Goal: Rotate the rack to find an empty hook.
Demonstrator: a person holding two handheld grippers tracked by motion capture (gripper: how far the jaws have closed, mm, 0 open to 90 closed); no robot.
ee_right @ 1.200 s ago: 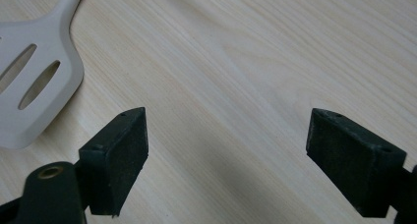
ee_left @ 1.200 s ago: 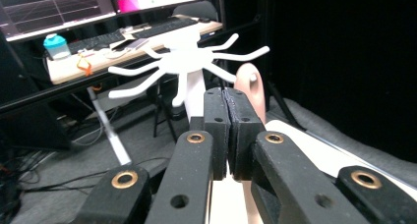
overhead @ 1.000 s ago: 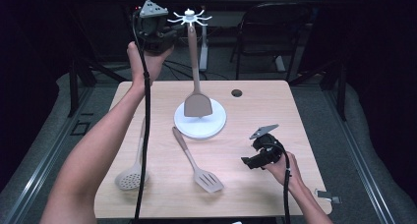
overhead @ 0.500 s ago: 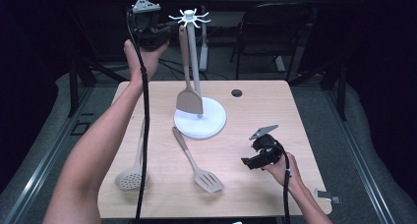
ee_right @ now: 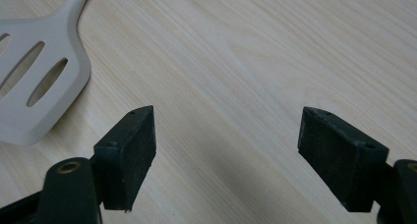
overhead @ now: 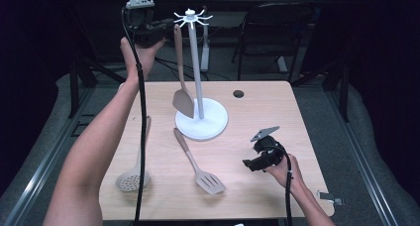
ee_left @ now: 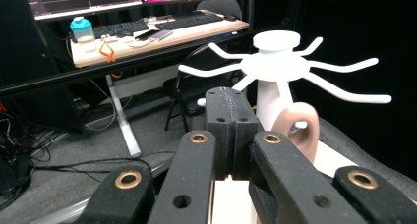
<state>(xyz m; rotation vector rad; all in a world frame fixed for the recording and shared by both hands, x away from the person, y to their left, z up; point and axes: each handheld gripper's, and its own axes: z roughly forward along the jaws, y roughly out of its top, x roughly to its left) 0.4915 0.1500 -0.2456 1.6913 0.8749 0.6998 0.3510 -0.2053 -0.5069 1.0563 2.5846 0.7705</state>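
Worktop (overhead: 257, 122): pale wood | left tool (overhead: 166, 27): upper left, jaws closed, empty, beside turner (overhead: 182, 87) on rack (overhead: 197, 62) | right tool (overhead: 250, 164): lower right, jaws apart, empty

rack pole (overhead: 197, 72) and hanging spatula (overhead: 182, 94) block centre, bare wood right (near hole (overhead: 238, 93))

Tan spatula (overhead: 182, 82) hanging upright from white rack (overhead: 198, 62), blade near base

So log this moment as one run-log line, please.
left tongs: shut, raised beside rack | solid turner: loop at rack arm | right tongs: open over table | slotted turner: lying flat
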